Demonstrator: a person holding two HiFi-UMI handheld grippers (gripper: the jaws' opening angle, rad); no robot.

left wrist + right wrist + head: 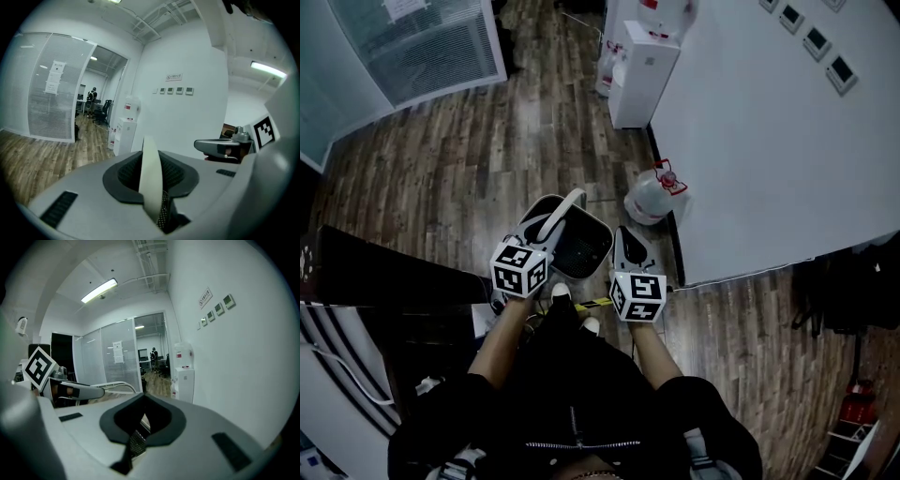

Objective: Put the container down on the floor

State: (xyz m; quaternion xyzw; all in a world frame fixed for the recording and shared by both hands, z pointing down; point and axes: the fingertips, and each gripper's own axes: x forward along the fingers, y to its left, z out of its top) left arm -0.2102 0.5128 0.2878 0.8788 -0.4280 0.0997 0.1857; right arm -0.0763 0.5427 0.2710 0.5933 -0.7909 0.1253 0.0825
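Observation:
The container (581,246) is a white-rimmed bin with a dark inside and an arched white handle (562,210). It hangs in front of the person's knees, above the wooden floor (459,159). My left gripper (549,227) is shut on the handle; in the left gripper view the white band (151,173) runs up between the closed jaws of the left gripper (154,192). My right gripper (630,244) is just right of the bin's rim. Its jaws (138,427) are shut, with nothing clearly held between them.
A water jug (654,197) with a red cap stands on the floor by the white wall (769,131). A white water dispenser (642,61) stands farther along. A glass partition with blinds (422,42) is at the top left, a dark desk (384,277) at the left.

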